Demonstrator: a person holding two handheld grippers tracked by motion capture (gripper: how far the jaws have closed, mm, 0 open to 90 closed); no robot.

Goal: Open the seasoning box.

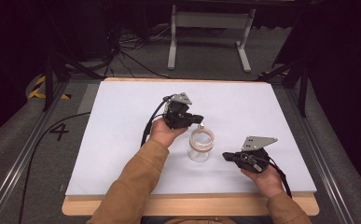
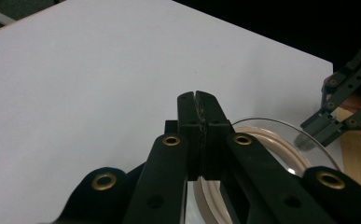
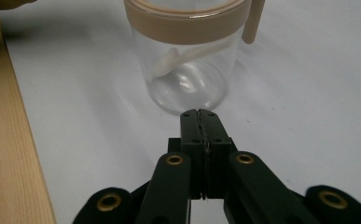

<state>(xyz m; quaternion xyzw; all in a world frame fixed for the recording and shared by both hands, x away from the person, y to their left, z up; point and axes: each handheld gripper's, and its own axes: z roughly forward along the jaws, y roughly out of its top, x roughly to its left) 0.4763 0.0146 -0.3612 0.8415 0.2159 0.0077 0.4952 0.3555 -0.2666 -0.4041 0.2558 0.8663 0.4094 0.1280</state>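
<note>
white mat [image 1: 122, 140] on a wooden table [image 1: 192, 205], dark room. clear jar [image 1: 201, 148] holds a beige spoon [image 3: 183, 58]. left gripper [image 1: 197, 119] and right gripper [image 1: 226, 156] both pressed together, empty.

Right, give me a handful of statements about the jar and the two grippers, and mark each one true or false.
1. The jar stands upright on the white sheet. True.
2. The right gripper has its fingers wide open. False: they are shut, with nothing between them.
3. The left gripper is shut. True.
4. The jar lies on its side. False: it stands upright.
5. The right gripper grips the jar. False: it sits just short of it.
</note>
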